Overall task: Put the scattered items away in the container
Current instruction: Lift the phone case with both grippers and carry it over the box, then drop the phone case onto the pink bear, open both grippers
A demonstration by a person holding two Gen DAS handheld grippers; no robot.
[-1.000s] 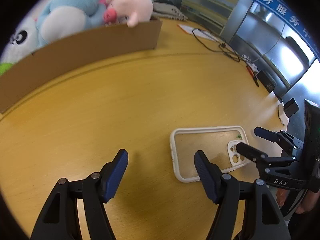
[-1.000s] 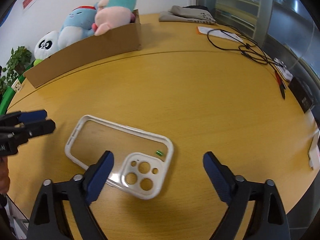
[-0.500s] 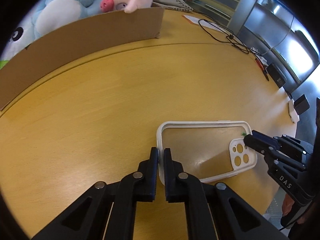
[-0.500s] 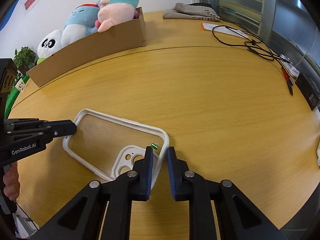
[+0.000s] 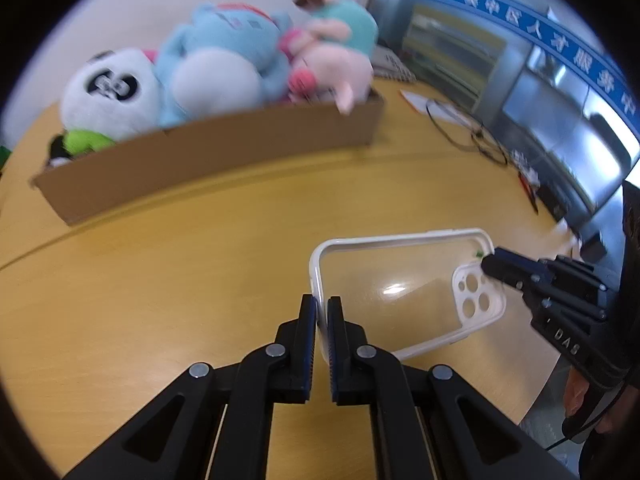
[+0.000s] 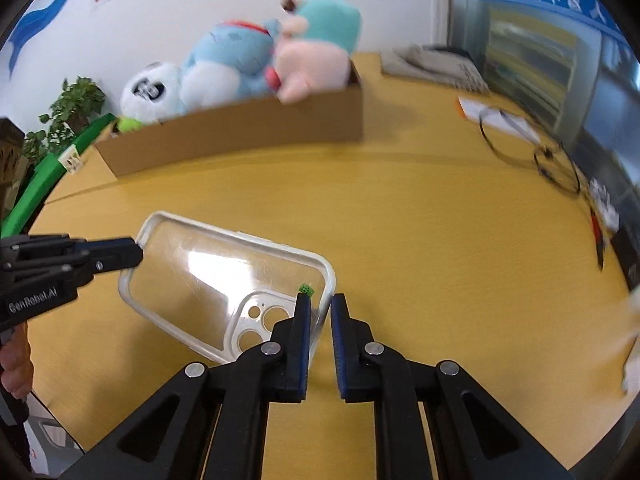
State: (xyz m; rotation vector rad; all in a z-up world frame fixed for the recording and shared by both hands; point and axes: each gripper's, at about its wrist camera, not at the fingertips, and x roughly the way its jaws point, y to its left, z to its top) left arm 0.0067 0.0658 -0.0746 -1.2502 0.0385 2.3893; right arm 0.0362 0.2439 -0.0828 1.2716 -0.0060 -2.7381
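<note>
Phone case now off table.

- The phone case looks like clear glossy plastic with a white, smooth rim; light glints off its back.
- The table is yellow wood-look laminate, smooth with a soft sheen.
- The cardboard box near the table's far edge is brown, matt paperboard.
- The plush toys in it are soft, fuzzy cloth.
- The left gripper and right gripper are matt black plastic with ribbed blue pads and shiny metal rivets.
</note>
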